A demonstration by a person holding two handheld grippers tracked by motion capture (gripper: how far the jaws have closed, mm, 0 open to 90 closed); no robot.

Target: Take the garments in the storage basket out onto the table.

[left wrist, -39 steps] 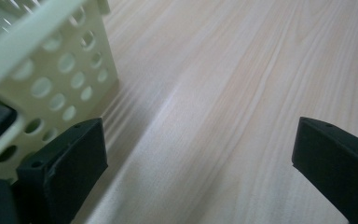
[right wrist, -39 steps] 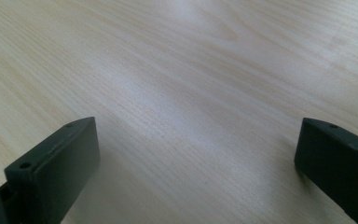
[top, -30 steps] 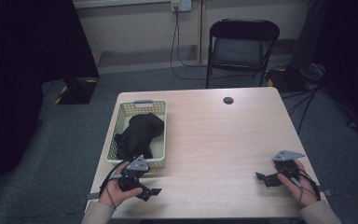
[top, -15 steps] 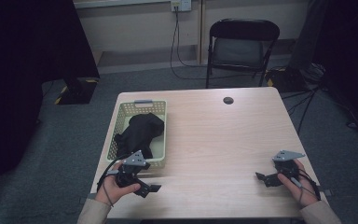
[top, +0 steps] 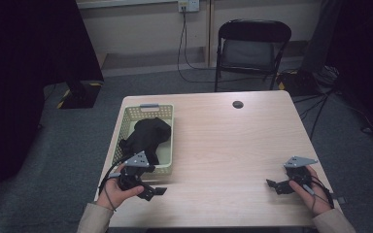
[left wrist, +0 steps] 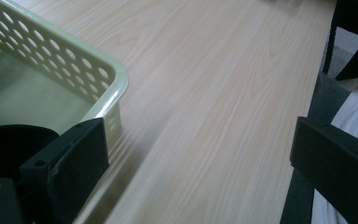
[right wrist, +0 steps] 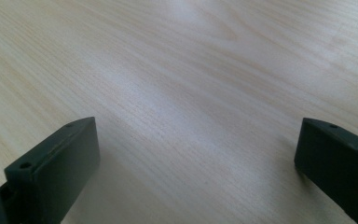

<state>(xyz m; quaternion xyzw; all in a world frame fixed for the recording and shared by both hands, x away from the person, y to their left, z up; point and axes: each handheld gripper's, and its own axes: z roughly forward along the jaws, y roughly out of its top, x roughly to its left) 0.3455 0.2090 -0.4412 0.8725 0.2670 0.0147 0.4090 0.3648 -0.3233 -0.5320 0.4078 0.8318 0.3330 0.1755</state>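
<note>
A pale green perforated basket [top: 171, 141] stands on the left part of the wooden table [top: 233, 145] and holds a bundle of black cloth [top: 148, 133]. My left gripper [top: 154, 192] rests in the person's left hand just in front of the basket's near end, open and holding nothing. In the left gripper view the left gripper [left wrist: 200, 140] has its jaws wide apart, with the basket's corner [left wrist: 116, 77] beside the left jaw. My right gripper [top: 274, 187] sits low over the table's near right corner, open. In the right gripper view bare wood lies between the spread jaws of the right gripper [right wrist: 198, 133].
A small black round disc [top: 238, 104] lies near the table's far edge. A black folding chair [top: 252, 46] stands behind the table. Cables hang from a wall socket [top: 187, 6]. The table's near edge [left wrist: 307, 98] runs close to my left gripper.
My left gripper has shifted slightly away from the person, toward the basket's near end. The right gripper has hardly moved.
</note>
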